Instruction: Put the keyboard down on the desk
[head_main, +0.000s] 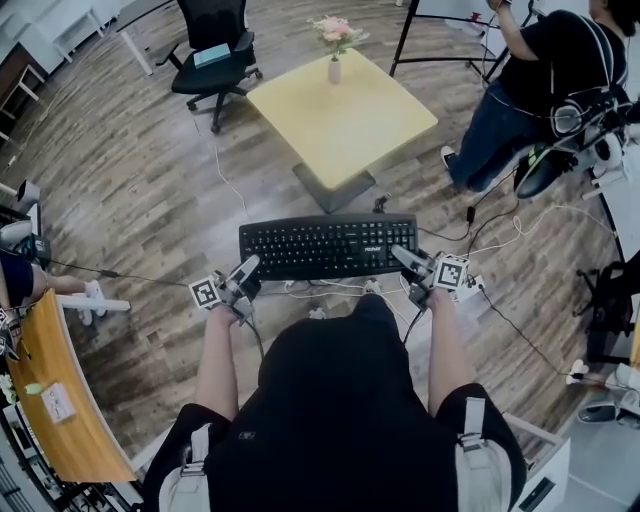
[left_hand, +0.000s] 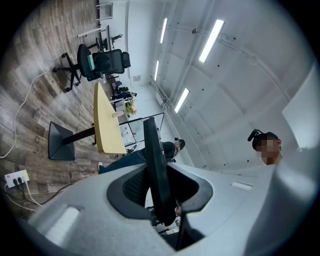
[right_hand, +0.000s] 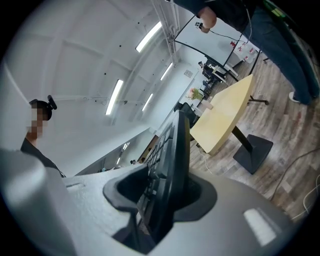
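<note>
- The black keyboard (head_main: 328, 246) is held in the air, level and keys up, over the wooden floor (head_main: 130, 190), just in front of the person carrying it.
- The left claw (head_main: 243, 272) is clamped on the keyboard's left end. The left gripper view shows the keyboard's thin edge pinched between the two jaws.
- The right claw (head_main: 408, 262) is clamped on the right end in the same way. The right gripper view shows rows of keys between its jaws.
- The yellow table (head_main: 385, 125) stands beyond the keyboard and apart from it. The keyboard's far edge is short of the table's near corner and touches nothing.
- A small vase (head_main: 334, 68) with pink flowers stands near the table's far edge.
- A black office chair (head_main: 212, 50) stands on the floor beyond the table, to the left.
- Another person (head_main: 520, 90) in dark clothes is to the right of the table.
- White cables (head_main: 330, 290) lie on the floor below the keyboard.
</note>
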